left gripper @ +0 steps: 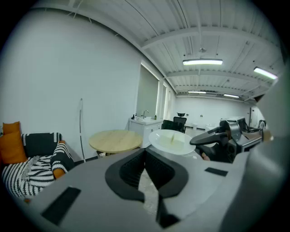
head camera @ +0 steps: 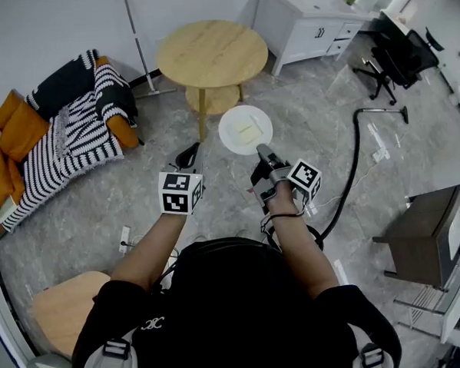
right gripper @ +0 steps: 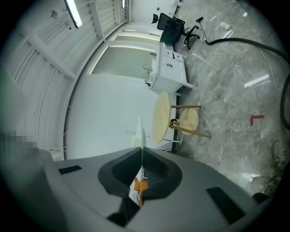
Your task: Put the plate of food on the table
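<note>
Above the grey marble floor (head camera: 342, 127), the right gripper (head camera: 260, 150) holds a white plate (head camera: 245, 129) in the air, near the round wooden tabletop (head camera: 212, 53) but not on it. The head view shows pale pieces of food (head camera: 248, 132) lying on the plate. The right gripper view shows only the plate's thin rim edge-on, with the jaws closed tight on it. The left gripper (head camera: 190, 153) hangs just beside, and its own view shows its jaws pressed together with nothing between them. That view also shows the plate level and the other gripper clamping its near rim. To the left stands a sofa (head camera: 28, 144) with orange cushions and a black-and-white striped blanket (head camera: 73, 134). Beyond the tabletop is a white cabinet (head camera: 306, 25). An office chair (head camera: 389, 59) and a black hose (head camera: 353, 165) are at the right.
</note>
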Available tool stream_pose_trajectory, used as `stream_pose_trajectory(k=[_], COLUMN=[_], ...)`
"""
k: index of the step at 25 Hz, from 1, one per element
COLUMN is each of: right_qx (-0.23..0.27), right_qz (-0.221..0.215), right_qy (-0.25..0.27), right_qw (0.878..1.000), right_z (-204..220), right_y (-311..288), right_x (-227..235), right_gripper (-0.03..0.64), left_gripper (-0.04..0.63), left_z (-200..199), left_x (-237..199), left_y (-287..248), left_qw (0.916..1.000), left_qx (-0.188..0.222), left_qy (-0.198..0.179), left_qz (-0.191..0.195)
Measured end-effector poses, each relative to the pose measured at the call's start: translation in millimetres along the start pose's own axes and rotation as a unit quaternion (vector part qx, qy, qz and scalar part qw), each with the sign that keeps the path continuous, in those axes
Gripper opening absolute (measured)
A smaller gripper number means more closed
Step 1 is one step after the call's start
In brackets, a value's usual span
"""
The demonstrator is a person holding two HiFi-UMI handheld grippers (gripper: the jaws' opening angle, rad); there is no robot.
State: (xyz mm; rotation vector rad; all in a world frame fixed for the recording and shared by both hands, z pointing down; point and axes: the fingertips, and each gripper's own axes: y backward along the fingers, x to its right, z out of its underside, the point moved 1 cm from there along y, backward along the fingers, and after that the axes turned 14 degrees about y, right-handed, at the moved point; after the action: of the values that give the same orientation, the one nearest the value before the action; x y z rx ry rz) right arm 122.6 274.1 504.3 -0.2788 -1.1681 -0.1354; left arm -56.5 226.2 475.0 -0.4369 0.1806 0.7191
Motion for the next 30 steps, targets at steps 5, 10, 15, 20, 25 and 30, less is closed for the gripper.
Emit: stream_pose_trajectory(k=[5,10,15,20,25,30], right_qx=[0.002,0.004,0.002,-0.004,-0.003,-0.001], right_qz=[0.002,0.006,0.005,0.006,0.009,0.009], right_qy=[0.000,-0.022,-0.023,-0.022,-0.031,-0.028], right_qw=[1.000,1.000,1.000,1.000,0.999,1.000], right_z=[-2,3,15,21,22,41], right_y=[0,2,-2,-5,-5,-14], right_x=[-1,2,0,-4,-6,-10], right_gripper=[0.017,0.018,0.018,0.018,0.018,0.018], left_gripper=[0.008,0.008,0.008,0.008,0.008,0.008], left_z=[-1,2,7,5,3,9], left_x=[1,-2,-12,-17,-22,-43], left_y=[-1,3,10,12,16,27], left_qw=[1.0000,0.9999,0.9999,0.9999,0.9999,0.9999], left_qx=[0.001,-0.001,-0.001,-0.002,-0.003,-0.003], left_qy=[0.001,0.010,0.015,0.015,0.014,0.016], left_qz=[0.001,-0.001,0.000,0.001,-0.001,0.002])
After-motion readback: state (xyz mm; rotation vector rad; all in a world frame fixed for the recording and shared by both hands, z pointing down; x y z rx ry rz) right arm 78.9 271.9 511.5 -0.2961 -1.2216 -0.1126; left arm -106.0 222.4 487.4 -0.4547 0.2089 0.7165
